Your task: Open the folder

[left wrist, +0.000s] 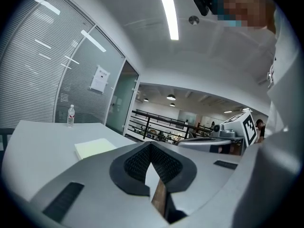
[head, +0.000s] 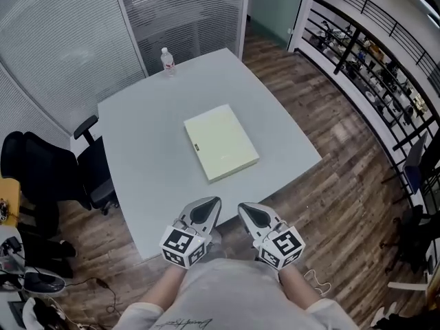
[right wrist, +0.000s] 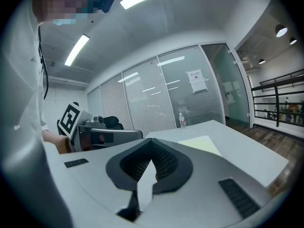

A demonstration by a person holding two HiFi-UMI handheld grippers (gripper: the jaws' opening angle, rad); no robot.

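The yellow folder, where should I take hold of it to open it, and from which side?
Probably the top cover's long right edge, coming from the right with the right gripper. The folder lies flat and closed on the table; the dark mark by its left edge suggests the spine there.

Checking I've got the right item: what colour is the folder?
The folder is plain pale yellow; clearest in the head view.

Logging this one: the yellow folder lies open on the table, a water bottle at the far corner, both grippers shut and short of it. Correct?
No: the folder is closed, cover flat, as the head view shows. The rest holds: water bottle at the table's far corner, left gripper and right gripper shut, short of the folder.
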